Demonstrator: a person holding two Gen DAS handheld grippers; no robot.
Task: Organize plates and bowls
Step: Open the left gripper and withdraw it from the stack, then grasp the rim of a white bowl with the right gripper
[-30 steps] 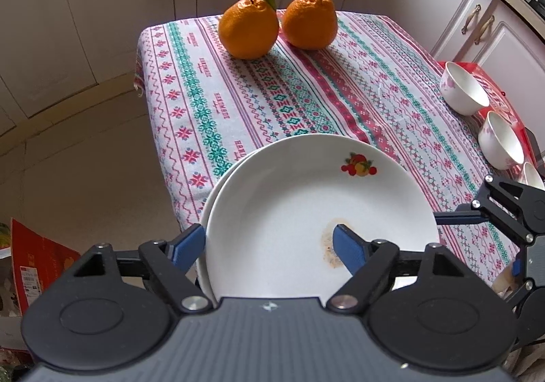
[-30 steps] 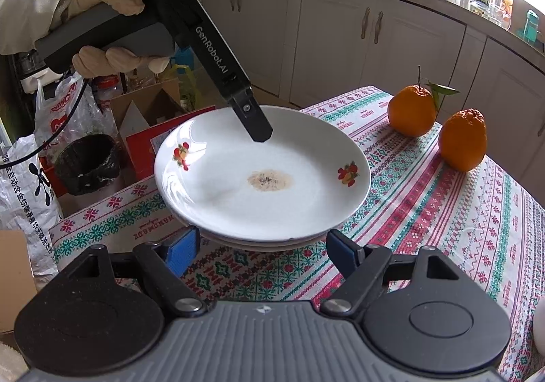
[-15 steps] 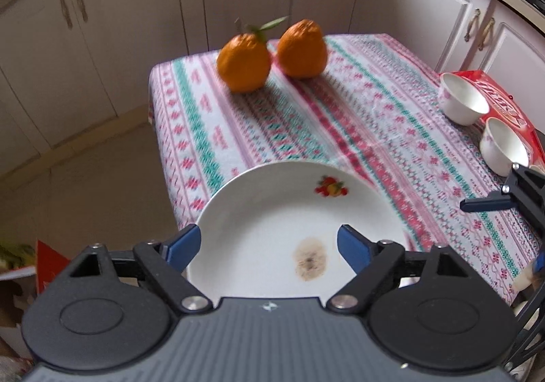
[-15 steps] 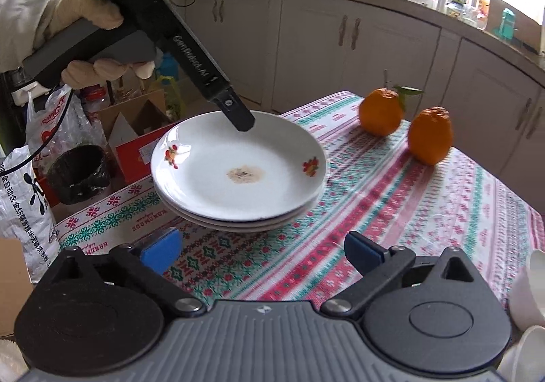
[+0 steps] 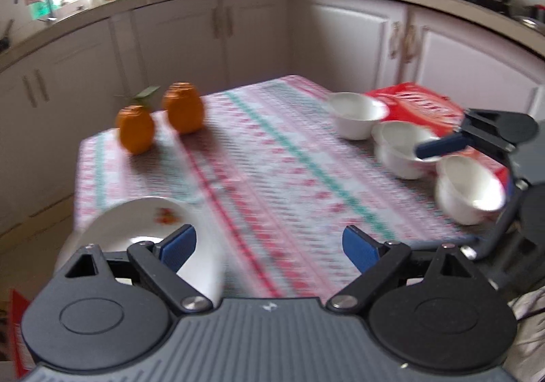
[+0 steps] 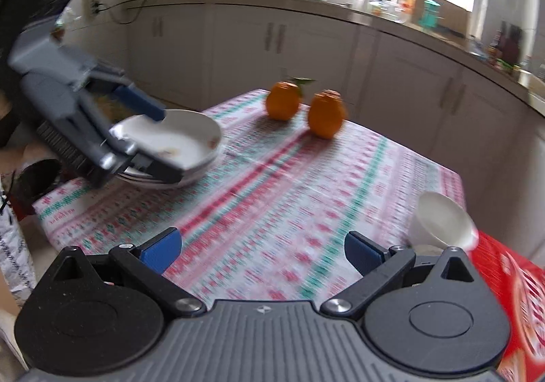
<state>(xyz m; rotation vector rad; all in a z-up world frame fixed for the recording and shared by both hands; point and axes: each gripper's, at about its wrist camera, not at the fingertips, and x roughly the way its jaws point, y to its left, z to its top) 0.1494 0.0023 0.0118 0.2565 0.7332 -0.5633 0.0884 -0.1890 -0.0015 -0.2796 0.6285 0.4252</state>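
Several white plates with a fruit print sit stacked at the table's near left corner. My left gripper hovers just right of the stack, its jaws opening, with only tablecloth between them. Three white bowls stand in a row along the right edge, partly on a red box. My right gripper is wide open and empty over the cloth. One of its blue fingertips hangs above the middle bowl. In the right wrist view one bowl shows beside its right finger.
Two oranges sit at the far left of the patterned tablecloth. White kitchen cabinets ring the table. The red box overhangs the right side. A black bin stands on the floor.
My left gripper has come off the top plate with widening jaws and swung right. The right jaws have spread wide and turned toward the bowls. The plates stay stacked.
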